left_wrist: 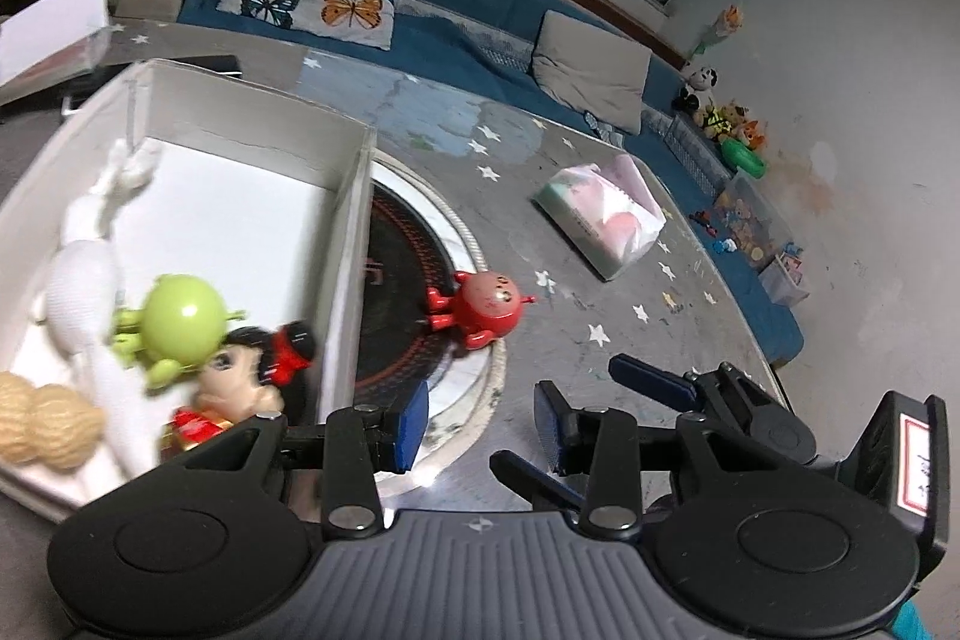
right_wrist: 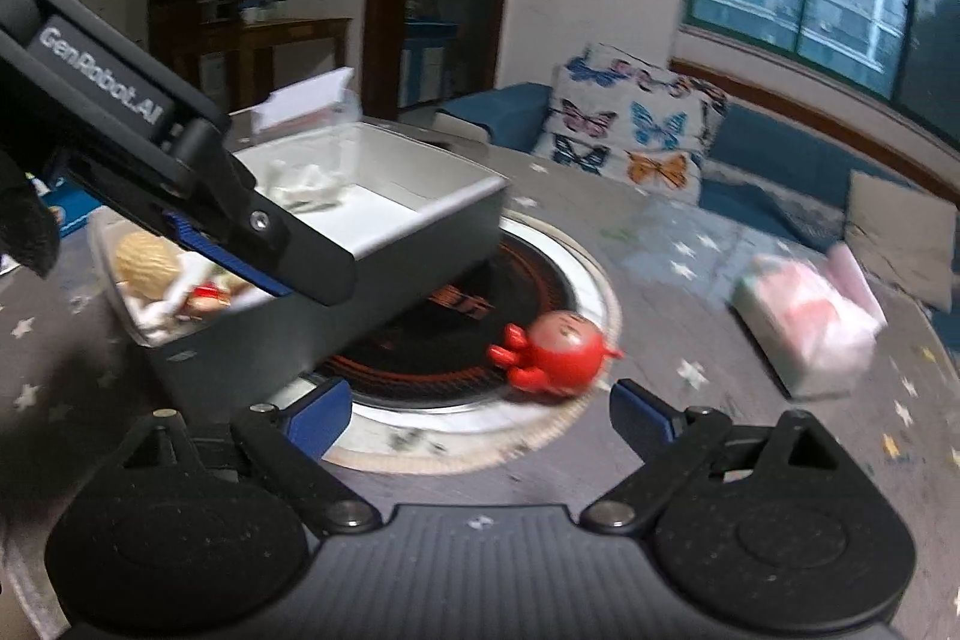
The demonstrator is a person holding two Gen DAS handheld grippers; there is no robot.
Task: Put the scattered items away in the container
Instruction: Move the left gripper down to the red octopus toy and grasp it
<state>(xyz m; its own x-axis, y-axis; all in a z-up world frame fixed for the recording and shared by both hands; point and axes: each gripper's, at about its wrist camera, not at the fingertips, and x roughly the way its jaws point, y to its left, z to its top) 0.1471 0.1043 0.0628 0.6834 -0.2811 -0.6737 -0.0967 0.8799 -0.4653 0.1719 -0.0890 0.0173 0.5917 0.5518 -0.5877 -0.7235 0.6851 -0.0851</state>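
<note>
My right tool [right_wrist: 480, 415] is open and empty, facing the red figure [right_wrist: 555, 349] lying on the round hob's rim [right_wrist: 591, 280] beside the white container [right_wrist: 420, 226]. My left tool [left_wrist: 483, 430], also open, holds nothing. The figure looks round and glossy; I judge an off-centre pinch could squirt it across the tabletop [right_wrist: 750, 466].

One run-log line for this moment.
left gripper: open, empty | right gripper: open, empty | red toy: on table beside box | box: several toys inside
</note>
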